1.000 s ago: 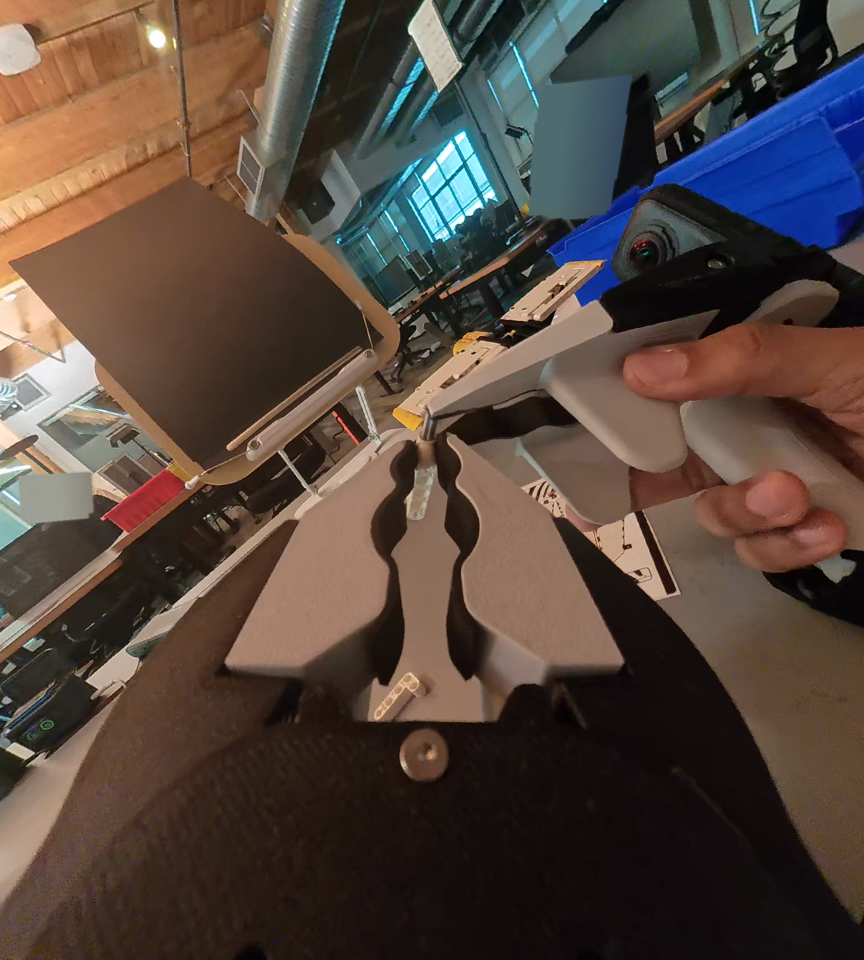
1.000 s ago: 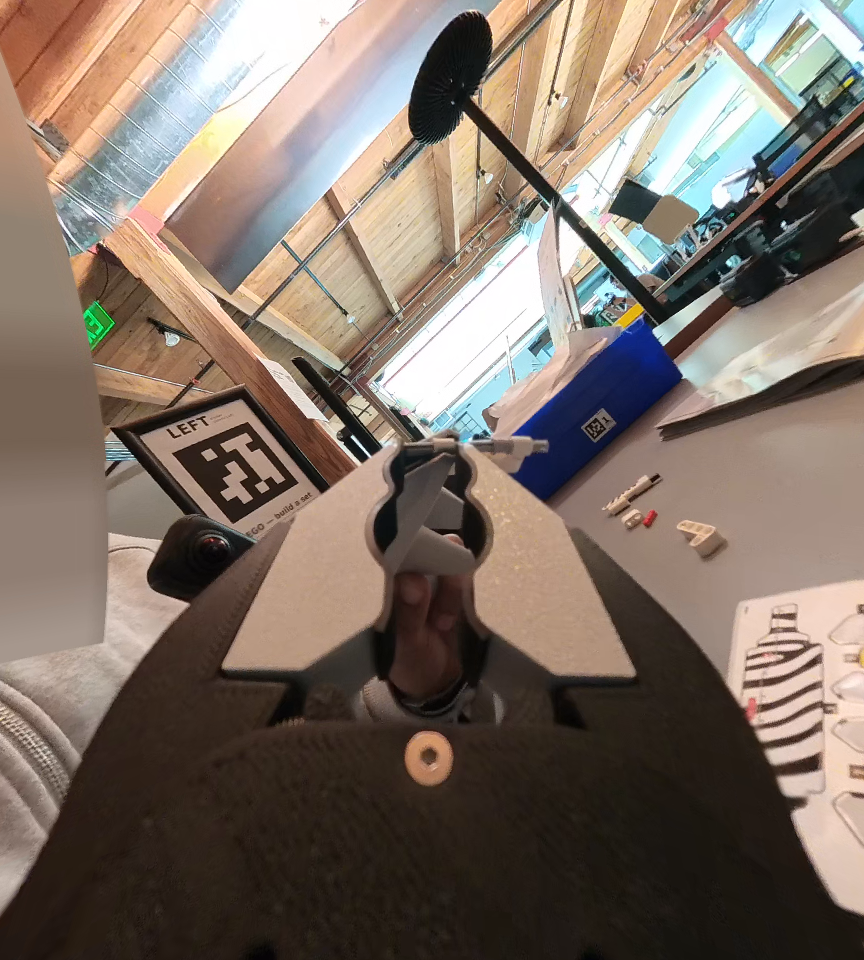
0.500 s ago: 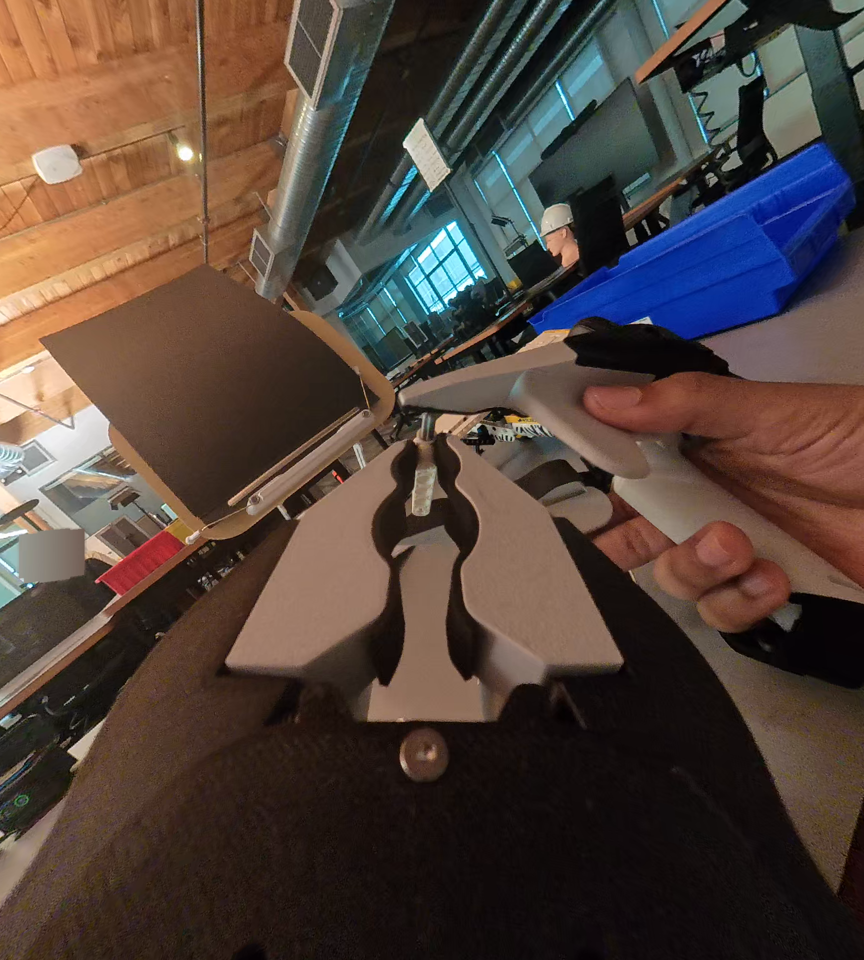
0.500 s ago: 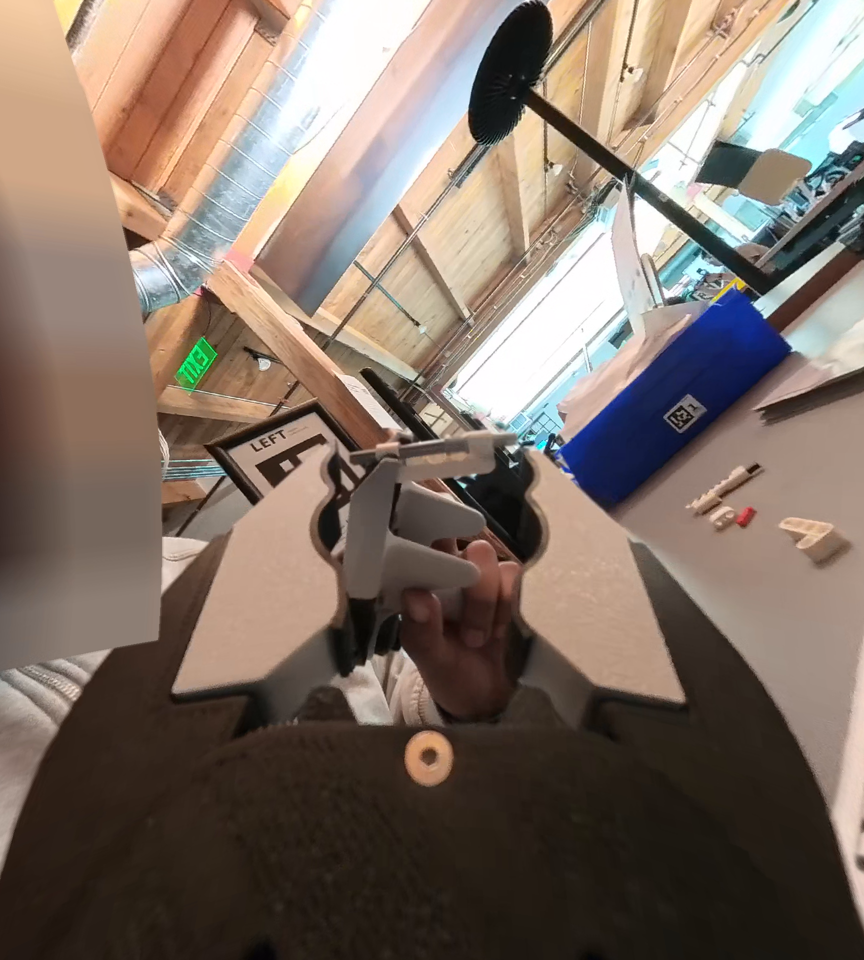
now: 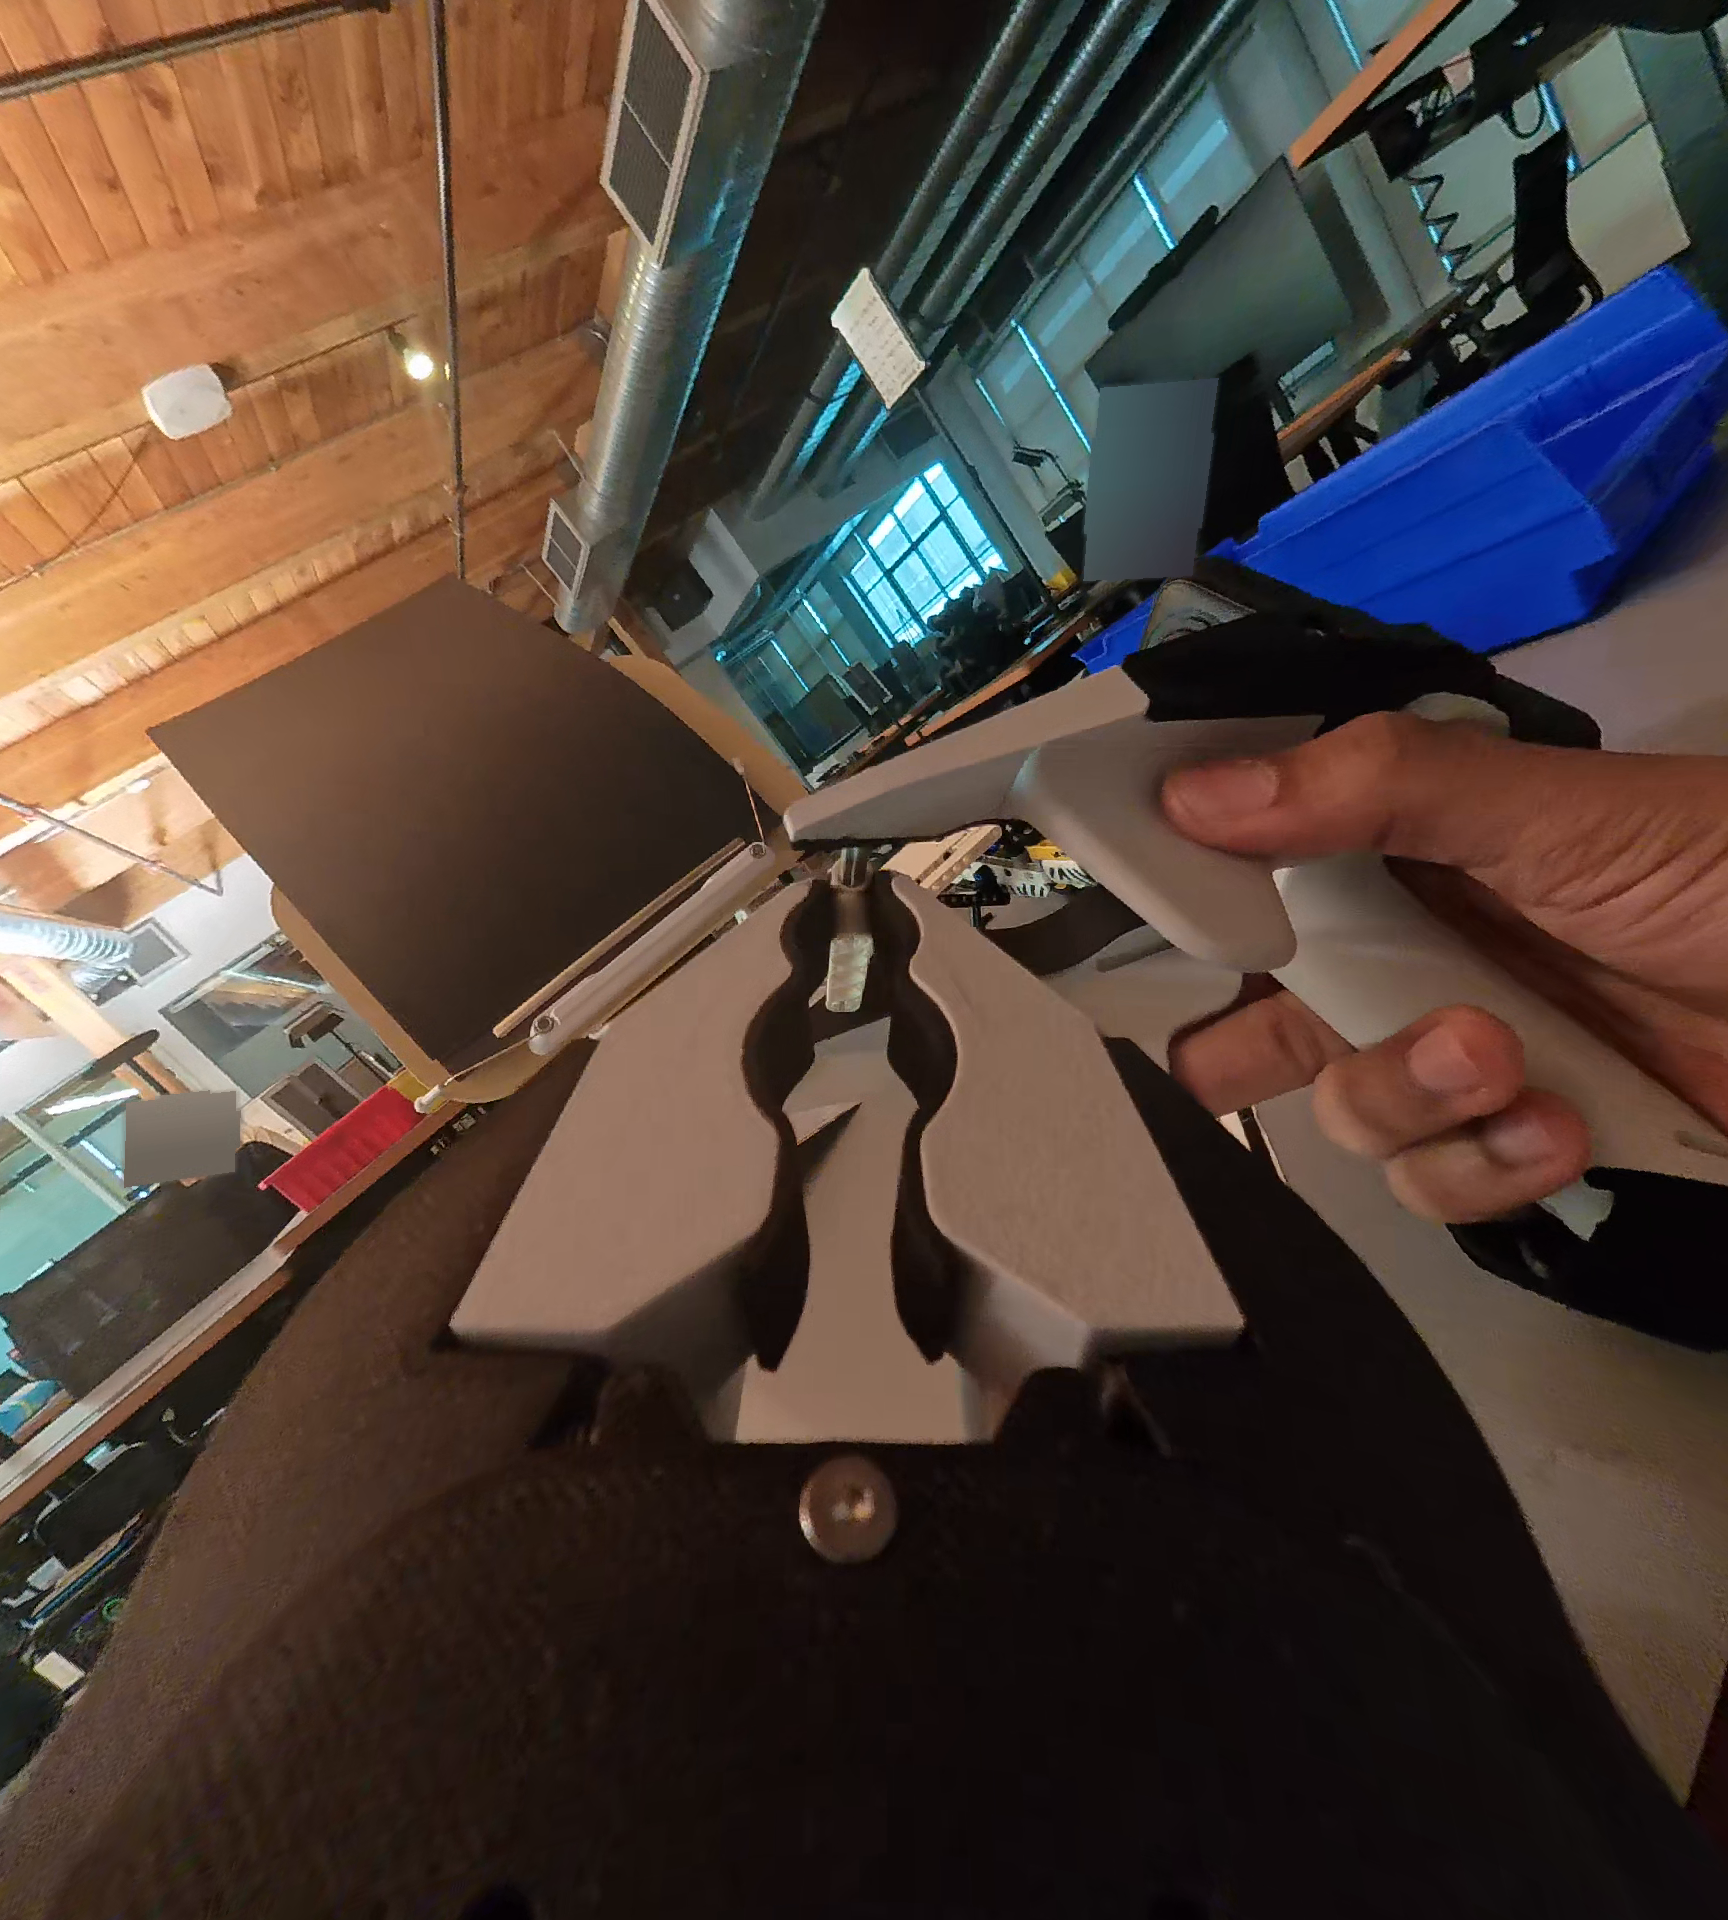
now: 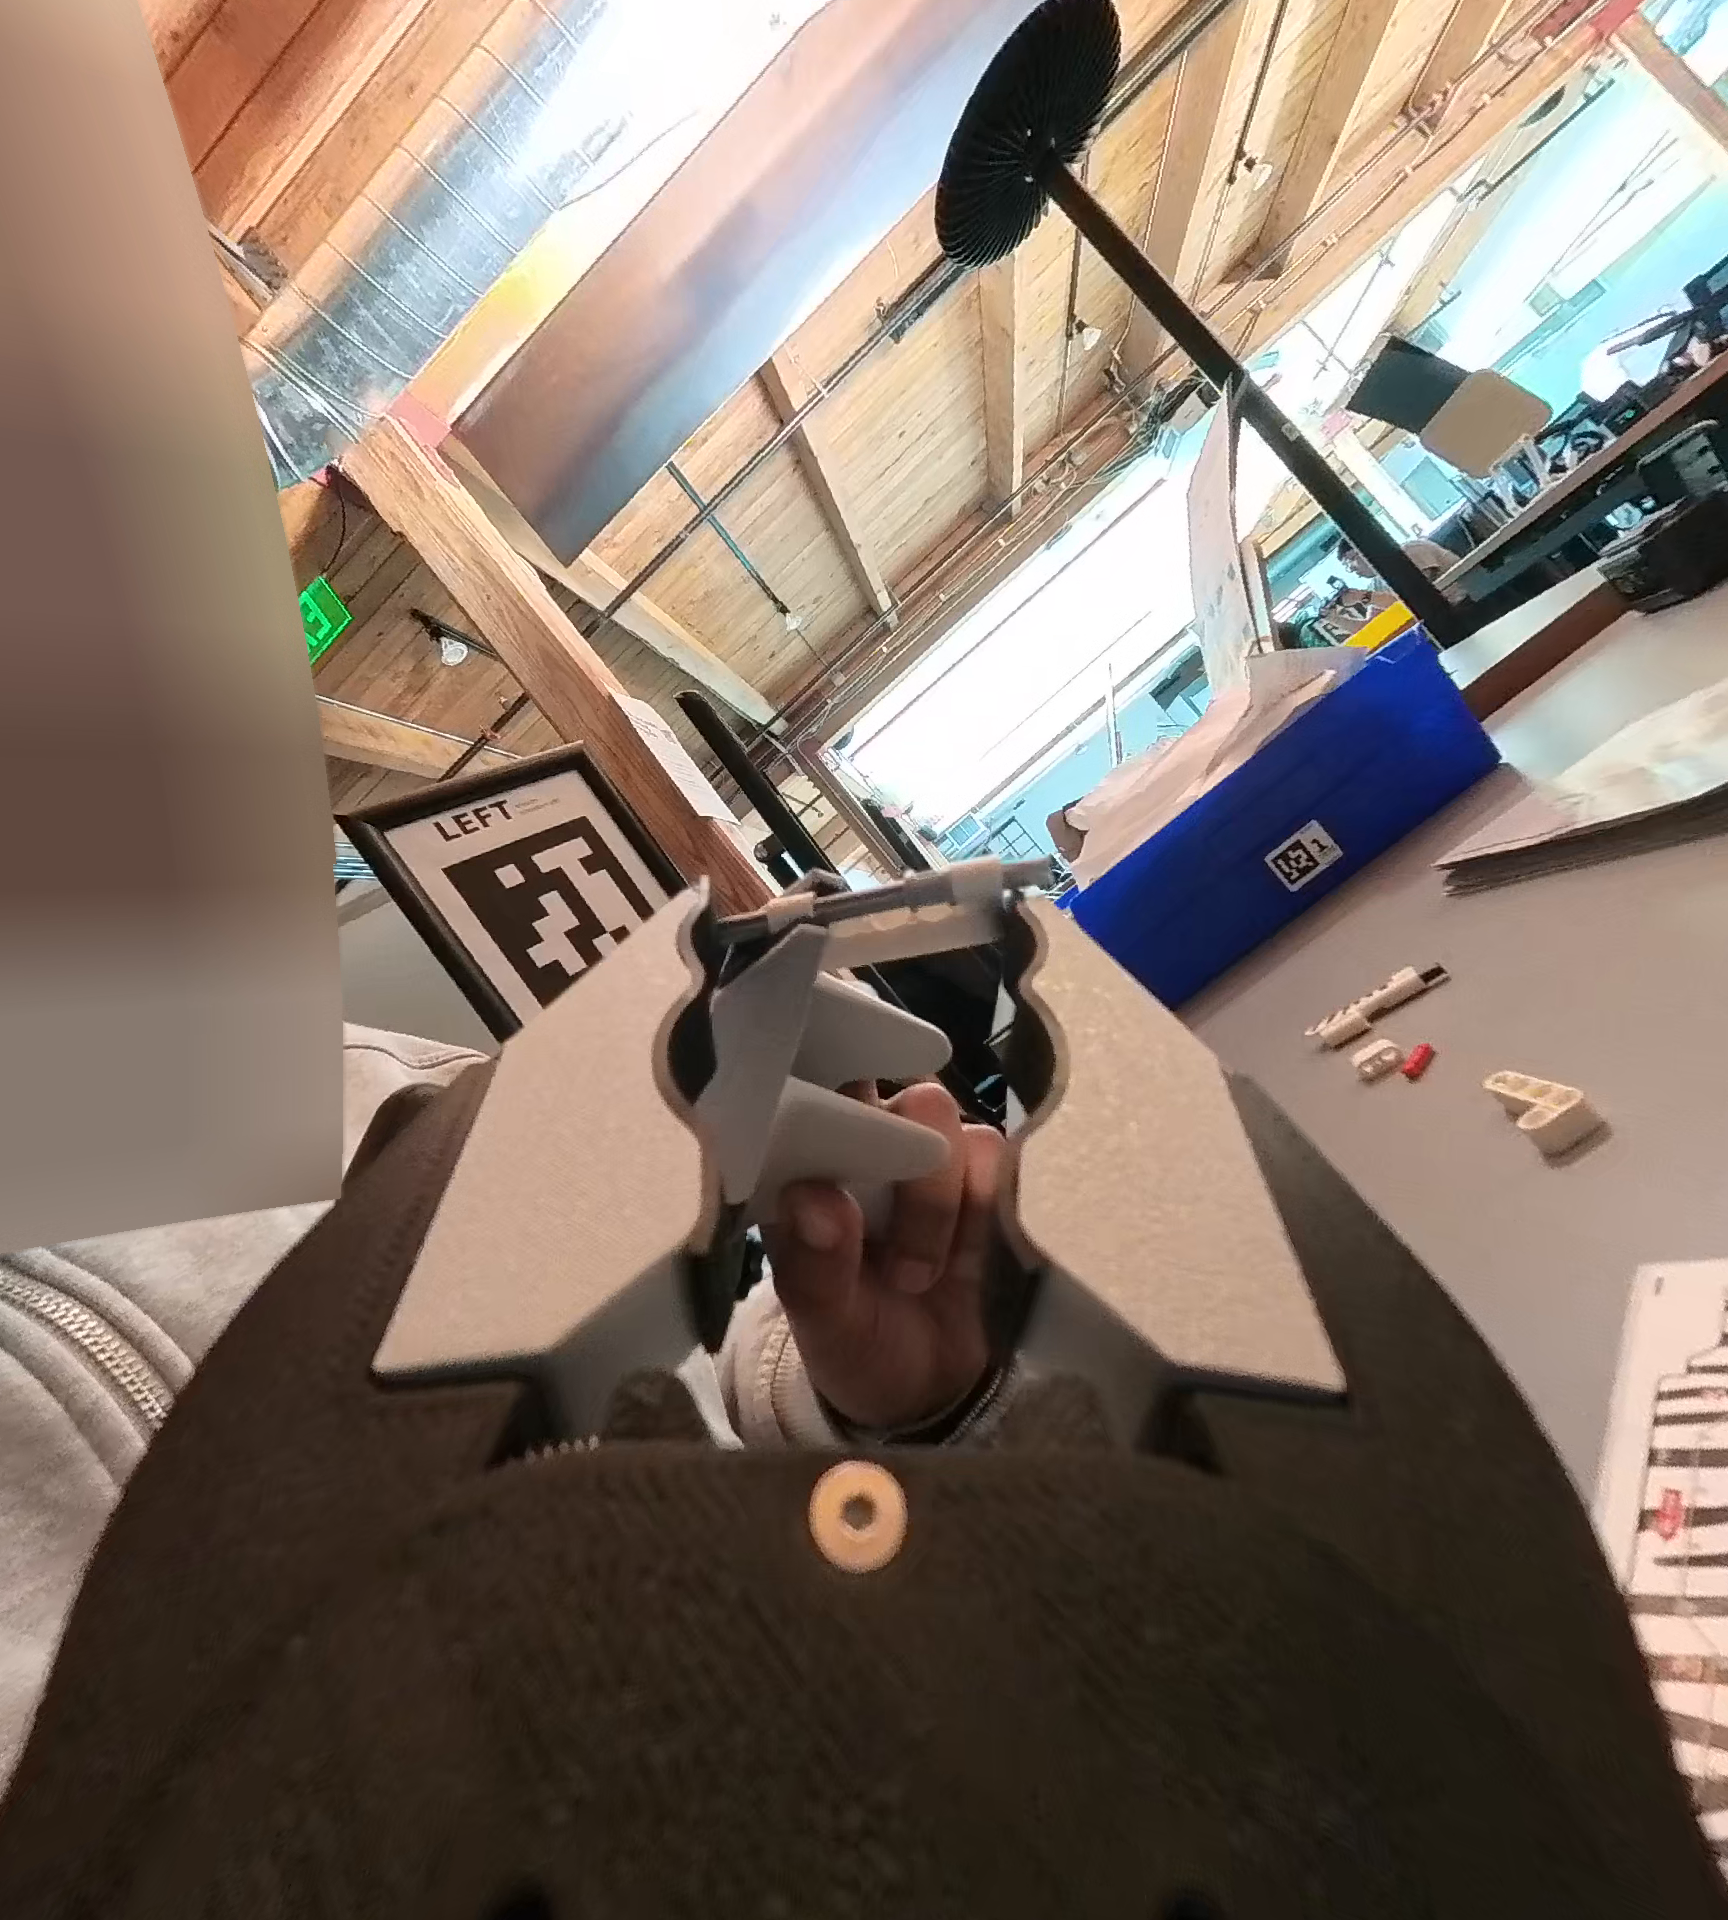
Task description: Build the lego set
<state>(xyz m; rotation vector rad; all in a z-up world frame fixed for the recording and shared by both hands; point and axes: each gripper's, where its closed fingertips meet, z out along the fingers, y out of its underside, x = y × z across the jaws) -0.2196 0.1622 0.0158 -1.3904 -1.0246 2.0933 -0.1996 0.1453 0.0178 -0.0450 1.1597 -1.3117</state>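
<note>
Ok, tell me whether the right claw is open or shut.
Open. In the right wrist view the right claw has its fingers spread wide, with the left claw and its white lego piece in the gap.

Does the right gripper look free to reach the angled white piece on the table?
Probably yes: the right gripper is open, and the angled piece lies bare on the table to its right. It must first leave the beam held by the left gripper.

A clear studded plastic beam (image 5: 846, 971), grey gripper fingers (image 5: 1026, 1122), a blue plastic bin (image 6: 1286, 831), a black-and-white striped sheet (image 6: 1712, 1538).
</note>
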